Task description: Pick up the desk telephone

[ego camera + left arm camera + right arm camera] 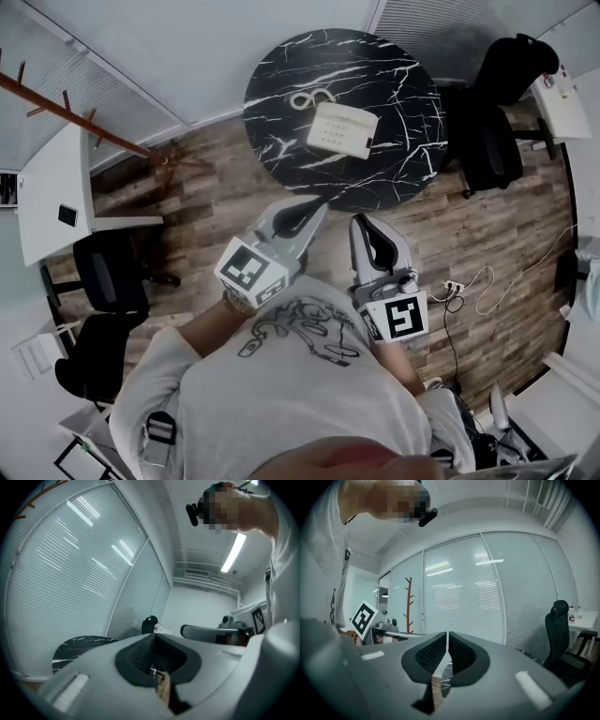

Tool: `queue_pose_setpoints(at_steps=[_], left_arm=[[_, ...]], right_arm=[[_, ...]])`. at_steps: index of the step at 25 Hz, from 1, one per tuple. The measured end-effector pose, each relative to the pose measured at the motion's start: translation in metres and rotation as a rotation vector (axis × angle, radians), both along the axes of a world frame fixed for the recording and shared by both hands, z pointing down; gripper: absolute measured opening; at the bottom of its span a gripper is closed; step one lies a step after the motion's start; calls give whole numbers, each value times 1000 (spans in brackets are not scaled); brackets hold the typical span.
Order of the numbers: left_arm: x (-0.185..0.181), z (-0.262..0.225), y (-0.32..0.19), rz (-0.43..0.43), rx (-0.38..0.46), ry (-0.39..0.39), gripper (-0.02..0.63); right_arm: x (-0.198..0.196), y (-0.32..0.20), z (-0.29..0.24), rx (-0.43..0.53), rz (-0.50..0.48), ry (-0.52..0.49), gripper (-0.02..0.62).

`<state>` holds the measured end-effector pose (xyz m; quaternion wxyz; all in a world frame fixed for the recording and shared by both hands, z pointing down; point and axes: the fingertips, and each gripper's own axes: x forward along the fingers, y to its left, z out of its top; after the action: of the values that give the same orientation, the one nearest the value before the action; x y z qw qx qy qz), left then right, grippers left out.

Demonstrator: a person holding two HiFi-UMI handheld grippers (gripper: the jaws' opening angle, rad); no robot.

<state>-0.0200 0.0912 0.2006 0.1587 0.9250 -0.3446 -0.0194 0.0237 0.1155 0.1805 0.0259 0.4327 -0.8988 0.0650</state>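
The white desk telephone [342, 129] lies on a round black marble table [412, 103], its coiled cord [314, 100] beside it at the left. In the head view both grippers hang over the wooden floor, short of the table's near edge. My left gripper [317, 208] is shut and holds nothing; my right gripper [360, 225], next to it, is also shut and holds nothing. In the left gripper view the jaws [153, 637] meet, with the table [75, 651] low at the left. The right gripper's jaws [446, 637] stand closed with only a sliver between them. The telephone shows in neither gripper view.
A wooden coat stand [112, 141] leans at the left by a white desk [52, 192]. Black office chairs stand at the left [108, 272] and behind the table at the right [492, 141]. A power strip and cables [469, 281] lie on the floor at the right.
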Motion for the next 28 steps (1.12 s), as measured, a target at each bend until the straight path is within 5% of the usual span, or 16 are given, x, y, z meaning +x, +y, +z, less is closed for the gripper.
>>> queue_pose_setpoints(at_steps=[13,28], left_arm=[[-40,7,-146,24,-31,-2,2],[-38,40,-179,86,-93,-7,2]], right_arm=[[-43,-147,1,-16,24,31,21],[-39,-184,40,-107,94,43,18]])
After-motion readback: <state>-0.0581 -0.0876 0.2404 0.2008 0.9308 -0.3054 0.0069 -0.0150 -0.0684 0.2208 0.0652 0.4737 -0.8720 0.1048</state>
